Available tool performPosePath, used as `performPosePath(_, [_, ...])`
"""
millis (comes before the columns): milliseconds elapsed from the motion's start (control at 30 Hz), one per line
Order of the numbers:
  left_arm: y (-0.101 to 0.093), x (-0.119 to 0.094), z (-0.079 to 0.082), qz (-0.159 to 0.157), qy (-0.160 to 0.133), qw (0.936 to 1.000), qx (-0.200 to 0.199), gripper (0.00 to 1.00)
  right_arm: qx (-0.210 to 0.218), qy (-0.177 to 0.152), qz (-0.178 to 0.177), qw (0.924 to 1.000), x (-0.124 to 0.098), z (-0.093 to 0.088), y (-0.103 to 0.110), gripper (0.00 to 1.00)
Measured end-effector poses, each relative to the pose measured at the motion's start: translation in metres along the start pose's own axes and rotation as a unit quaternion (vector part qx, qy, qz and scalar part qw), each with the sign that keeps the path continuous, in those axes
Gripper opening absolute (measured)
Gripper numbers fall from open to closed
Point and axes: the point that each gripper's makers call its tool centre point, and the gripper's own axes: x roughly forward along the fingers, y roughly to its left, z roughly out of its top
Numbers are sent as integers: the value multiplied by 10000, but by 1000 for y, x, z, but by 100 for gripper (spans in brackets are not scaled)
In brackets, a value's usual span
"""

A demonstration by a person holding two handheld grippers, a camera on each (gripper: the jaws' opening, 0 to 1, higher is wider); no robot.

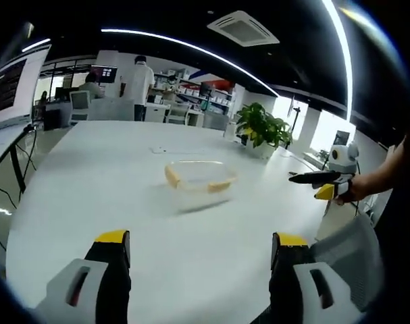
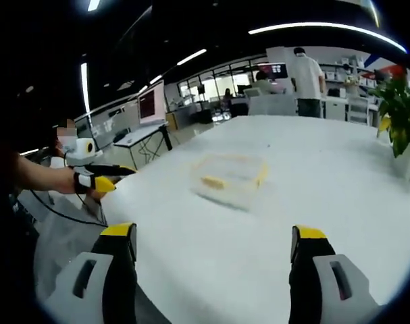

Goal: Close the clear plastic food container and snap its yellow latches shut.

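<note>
Container (image 1: 199, 179) mid-table, both grippers hanging back from it, nothing held.

Clear plastic food container with yellow latches (image 1: 171, 176) sits alone on the white table (image 1: 123, 196), well apart from either tool; can't tell if the lid is seated. Left gripper (image 1: 201, 253) jaws spread wide, empty, at the near edge. Right gripper (image 2: 215, 246) same: jaws wide apart, empty. Potted plant (image 1: 262, 128) on the far right of the table.
</note>
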Motion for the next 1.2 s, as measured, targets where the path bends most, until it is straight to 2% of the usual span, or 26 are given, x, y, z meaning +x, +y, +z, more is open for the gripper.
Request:
performPosePath(200, [4, -8, -4, 100, -34, 9999, -64, 82, 291, -81, -99, 9995, -6, -10, 5, 91])
performPosePath(367, [1, -15, -8, 128, -22, 9999, 105, 81, 340, -87, -135, 9993, -7, -14, 9, 90])
performPosePath(467, [-1, -17, -13, 107, -22, 9999, 87, 81, 274, -13, -213, 9994, -7, -19, 9, 92])
performPosePath(600, [-2, -17, -18, 144, -23, 9999, 14, 81, 405, -125, -236, 9988, -7, -22, 15, 92])
performPosePath(700, [-3, -17, -19, 158, -132, 9998, 61, 80, 286, -100, -228, 9993, -4, -27, 26, 92])
performPosePath(733, [-1, -15, -23, 164, -98, 9998, 33, 80, 294, -99, -219, 9993, -4, -29, 28, 92])
performPosePath(767, [0, -14, -32, 151, 101, 9998, -85, 79, 340, -79, -199, 9992, -2, -33, 33, 92])
performPosePath(833, [0, -14, -29, 168, 38, 9999, 7, 77, 156, 6, -175, 9997, 1, -37, 39, 90])
performPosePath(967, [-6, -11, -31, 62, 93, 9999, 87, 78, -26, -110, -238, 9997, 3, -34, 36, 88])
performPosePath(1067, [-8, -10, -34, 11, 125, 9999, 108, 79, -158, 62, -364, 9992, 3, -43, 32, 89])
performPosePath(1133, [-6, -10, -38, 51, 166, 9996, 213, 82, -235, 12, -392, 9990, 2, -41, 33, 92])
performPosePath(1200, [-6, -10, -41, 45, 218, 9997, 129, 82, -241, 11, -402, 9989, 2, -42, 33, 92])
